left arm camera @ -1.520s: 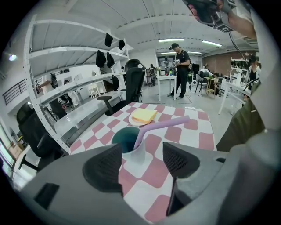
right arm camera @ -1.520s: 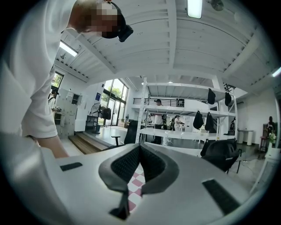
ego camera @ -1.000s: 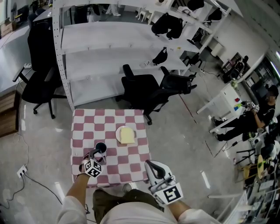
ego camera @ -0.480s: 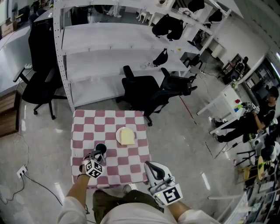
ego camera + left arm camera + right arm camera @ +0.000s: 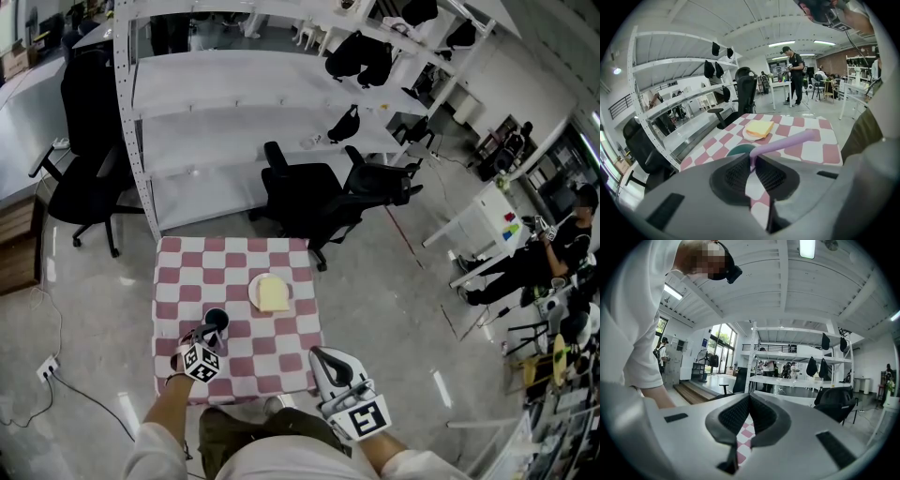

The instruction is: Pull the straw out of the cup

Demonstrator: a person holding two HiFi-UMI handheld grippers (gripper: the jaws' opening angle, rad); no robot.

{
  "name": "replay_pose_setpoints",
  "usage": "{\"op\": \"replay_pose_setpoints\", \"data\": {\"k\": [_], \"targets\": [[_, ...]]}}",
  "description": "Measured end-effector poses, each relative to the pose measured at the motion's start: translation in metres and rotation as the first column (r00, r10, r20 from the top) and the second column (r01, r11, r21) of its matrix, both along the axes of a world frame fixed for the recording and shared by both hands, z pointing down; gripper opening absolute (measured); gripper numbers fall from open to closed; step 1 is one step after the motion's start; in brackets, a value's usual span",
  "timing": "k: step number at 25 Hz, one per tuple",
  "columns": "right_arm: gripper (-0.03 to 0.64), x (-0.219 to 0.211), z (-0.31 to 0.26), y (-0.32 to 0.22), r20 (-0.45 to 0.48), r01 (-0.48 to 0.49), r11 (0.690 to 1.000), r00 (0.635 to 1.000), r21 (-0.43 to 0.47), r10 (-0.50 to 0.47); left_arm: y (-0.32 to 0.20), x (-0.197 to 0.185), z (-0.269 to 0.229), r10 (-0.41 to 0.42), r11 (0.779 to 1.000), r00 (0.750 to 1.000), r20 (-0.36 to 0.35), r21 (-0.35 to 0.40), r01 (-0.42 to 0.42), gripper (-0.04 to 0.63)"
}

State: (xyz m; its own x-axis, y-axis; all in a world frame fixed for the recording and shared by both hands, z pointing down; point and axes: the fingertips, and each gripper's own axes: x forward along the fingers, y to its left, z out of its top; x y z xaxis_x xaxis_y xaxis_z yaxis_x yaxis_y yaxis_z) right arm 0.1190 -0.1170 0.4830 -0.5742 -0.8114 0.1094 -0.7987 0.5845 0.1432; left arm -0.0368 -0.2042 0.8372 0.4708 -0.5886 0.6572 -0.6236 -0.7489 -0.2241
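Observation:
A dark cup [image 5: 215, 318] stands near the front left of the checkered table [image 5: 178, 272]. In the left gripper view its green rim [image 5: 737, 150] shows just past the jaws. A lilac straw [image 5: 787, 142] rises from the cup and bends off to the right. My left gripper [image 5: 208, 336] [image 5: 752, 161] is closing its jaws, and the pads pinch the straw's lower part. My right gripper [image 5: 323, 354] [image 5: 749, 397] hangs off the table's front right corner, shut, with nothing between its pads.
A white plate with a yellow sandwich [image 5: 269, 290] [image 5: 758, 129] sits mid-table, beyond the cup. Black office chairs [image 5: 309, 192] and white metal shelving [image 5: 234, 103] stand behind the table. A cable and socket [image 5: 45, 367] lie on the floor at left.

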Motion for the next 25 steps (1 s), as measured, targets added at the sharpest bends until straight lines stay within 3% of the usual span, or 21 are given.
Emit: {"op": "replay_pose_setpoints", "data": {"k": [12, 25], "targets": [[0.005, -0.004, -0.006, 0.001, 0.011, 0.016, 1.000, 1.000, -0.007, -0.016, 0.004, 0.004, -0.031, -0.018, 1.000, 0.998, -0.059, 0.003, 0.018, 0.034], [0.004, -0.012, -0.020, -0.002, 0.047, 0.041, 0.999, 0.998, 0.002, -0.041, 0.019, -0.005, -0.106, -0.018, 0.998, 0.993, -0.120, 0.054, 0.025, 0.033]]}}
